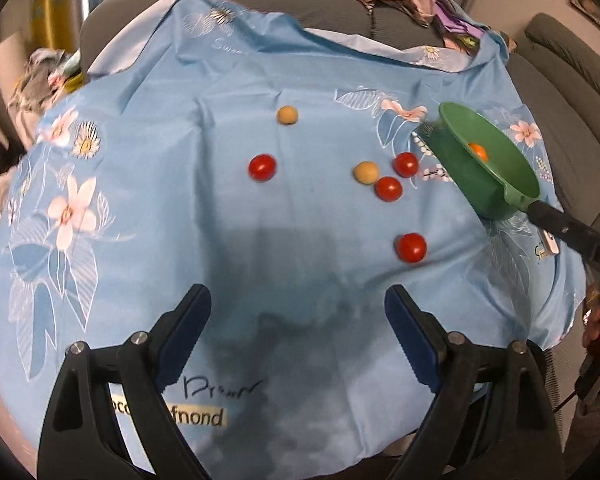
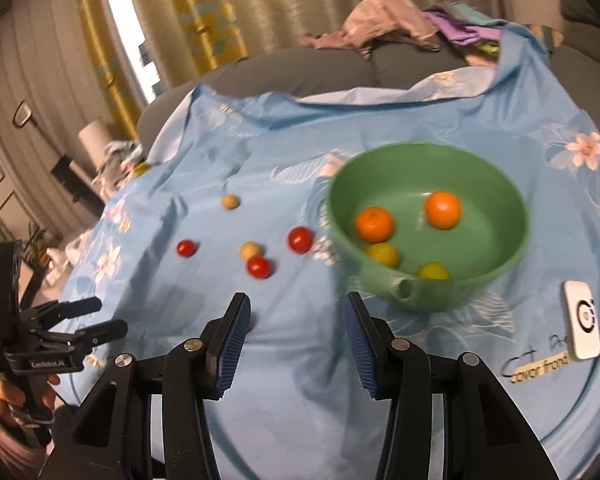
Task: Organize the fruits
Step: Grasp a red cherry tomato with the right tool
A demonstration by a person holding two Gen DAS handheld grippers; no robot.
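A blue flowered cloth (image 1: 172,208) covers the whole work surface, soft and creased, so anything round on it can roll at a nudge. On its right side sits the green bowl (image 2: 496,184), by far the biggest piece here. It looks like light, stiff plastic with a stubby handle facing the person, and I would expect it to slide on the cloth if bumped. Inside it lie two oranges (image 2: 374,224) and two smaller yellow fruits (image 2: 383,254).

Outside the bowl, loose on the cloth to its left, are four red cherry tomatoes (image 1: 262,167) and two tan, ball-like fruits (image 1: 287,115). One tan fruit and two tomatoes sit close together near the bowl; the others lie apart. The tomatoes look smooth, slippery and thin-skinned, easy to split, so I would take each across its widest part with a gentle squeeze, from above. The tan ones look firmer but just as ready to roll.

The left gripper (image 1: 298,312) hovers over bare cloth, its tongs spread wide with nothing between them; the nearest tomato is off to its right. The right gripper (image 2: 296,316) has its tongs partly apart and empty, pointing at the cloth just in front of the bowl's handle. A small white device (image 2: 582,326) lies beside the bowl.
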